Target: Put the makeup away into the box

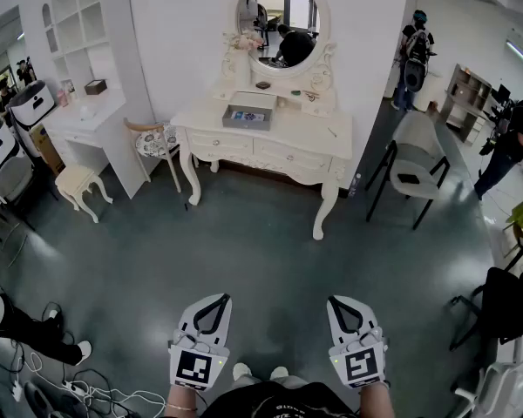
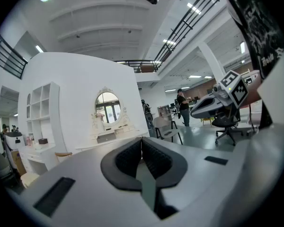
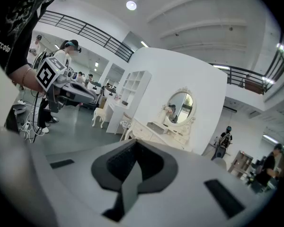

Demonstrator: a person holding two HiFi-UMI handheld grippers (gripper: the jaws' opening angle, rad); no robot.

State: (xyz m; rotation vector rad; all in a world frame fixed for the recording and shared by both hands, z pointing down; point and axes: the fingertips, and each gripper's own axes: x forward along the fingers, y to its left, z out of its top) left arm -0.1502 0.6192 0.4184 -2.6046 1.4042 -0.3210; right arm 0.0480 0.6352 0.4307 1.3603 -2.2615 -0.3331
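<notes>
Clearly nothing is being put away yet: the left gripper and right gripper are hanging well short of the desk, jaws pressed together and empty. The box is sitting on the desk, and small items, possibly makeup, are lying beside it.

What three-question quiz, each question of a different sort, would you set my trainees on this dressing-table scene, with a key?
1. Fill the gap: the jaws of the left gripper and of the right gripper are both ____.
2. True or false: a makeup item sits between the left gripper's jaws.
3. Choose one: the grey box is A) on the white dressing table, below the oval mirror; B) in the left gripper's jaws; C) in the right gripper's jaws.

Key: 1 shut; 2 false; 3 A.
</notes>
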